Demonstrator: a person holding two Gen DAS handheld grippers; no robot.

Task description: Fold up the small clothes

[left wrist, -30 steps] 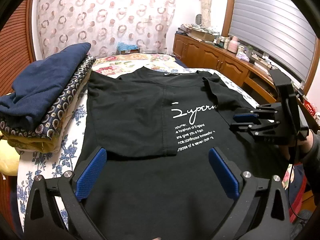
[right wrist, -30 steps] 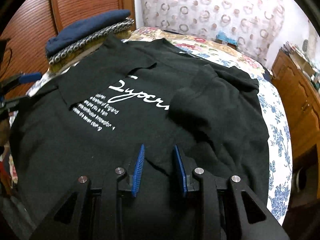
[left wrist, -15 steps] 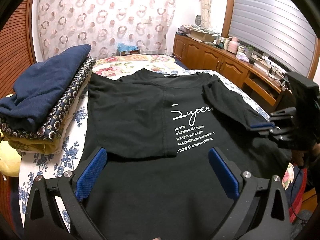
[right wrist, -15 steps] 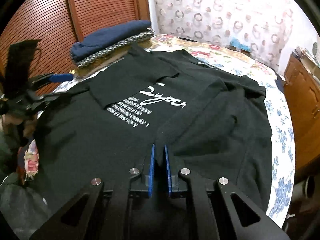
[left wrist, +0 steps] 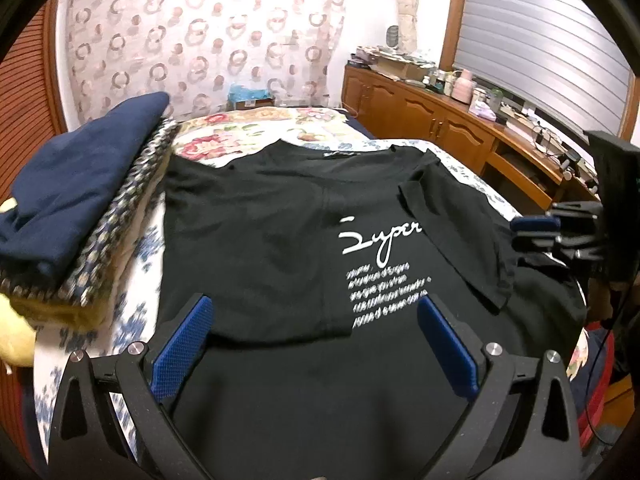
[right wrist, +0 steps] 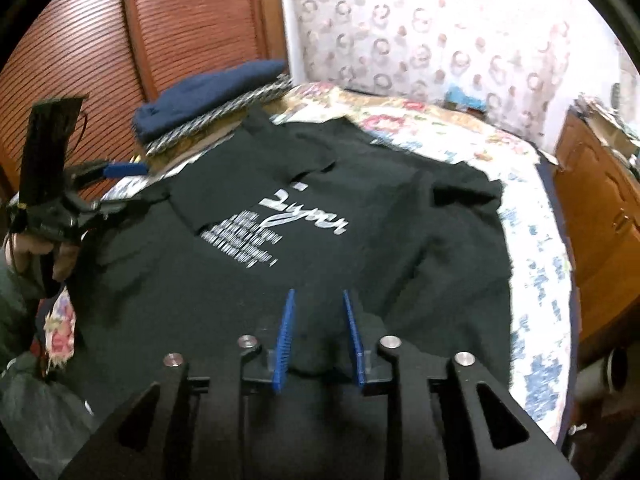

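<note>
A black T-shirt [left wrist: 280, 240] with white print lies flat on the bed, its left side folded over the chest. The right sleeve [left wrist: 456, 240] lies slanted across the end of the print. My left gripper [left wrist: 316, 344] hovers open and wide over the near hem, with nothing between its pads. It also shows at the left of the right wrist view as the left gripper [right wrist: 132, 186], held by a hand. My right gripper [right wrist: 319, 336] is over the shirt's right edge. Its jaws are opening, with a clear gap and only dark cloth lying below. In the left wrist view the right gripper [left wrist: 520, 236] hangs beside the sleeve.
A stack of folded clothes [left wrist: 80, 168] with a navy piece on top sits at the bed's left, also in the right wrist view [right wrist: 208, 92]. The floral bedsheet [left wrist: 132, 264] shows around the shirt. Wooden cabinets [left wrist: 440, 128] run along the right, and a slatted wooden door [right wrist: 120, 40] stands behind.
The right gripper shut on the sleeve's edge, drew it outward to the shirt's right side while rising, and has now parted its jaws again. The left gripper stayed put.
</note>
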